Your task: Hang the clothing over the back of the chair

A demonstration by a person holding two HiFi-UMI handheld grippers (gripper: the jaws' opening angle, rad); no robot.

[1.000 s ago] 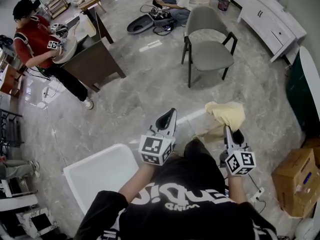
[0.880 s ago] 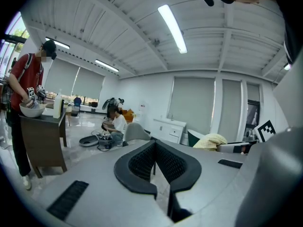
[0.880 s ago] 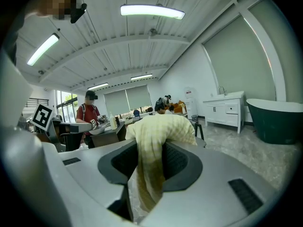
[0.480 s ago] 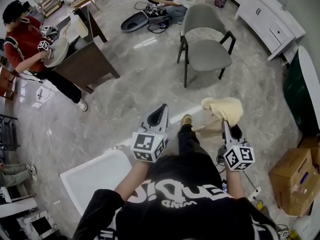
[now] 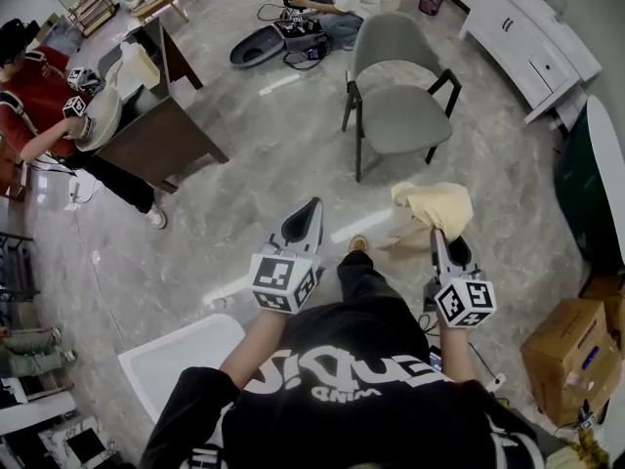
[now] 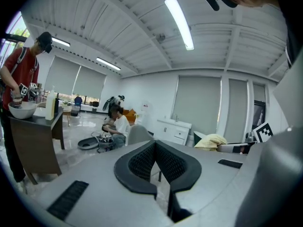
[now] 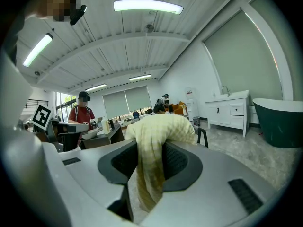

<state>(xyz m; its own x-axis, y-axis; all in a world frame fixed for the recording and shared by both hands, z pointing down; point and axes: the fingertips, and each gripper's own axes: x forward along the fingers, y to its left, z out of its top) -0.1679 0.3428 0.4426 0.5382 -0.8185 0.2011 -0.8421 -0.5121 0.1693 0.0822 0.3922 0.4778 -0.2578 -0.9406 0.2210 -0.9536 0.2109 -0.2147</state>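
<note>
The clothing (image 5: 435, 206) hangs clamped in the jaws of the right hand-held gripper (image 5: 441, 237), well short of the chair (image 5: 395, 106). The left hand-held gripper (image 5: 312, 208), jaws together and empty, reaches forward alongside. Both point slightly downward.

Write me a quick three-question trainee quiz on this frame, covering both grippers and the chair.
1. True or false: the left gripper holds the yellow garment.
2. Multiple choice: the grey chair is A) draped with the garment, B) bare and upright, C) tipped over.
3. Fill in: the right gripper is shut on the ____.

Key: 1 false, its jaws are together with nothing between them; 2 B; 3 yellow garment.
</note>
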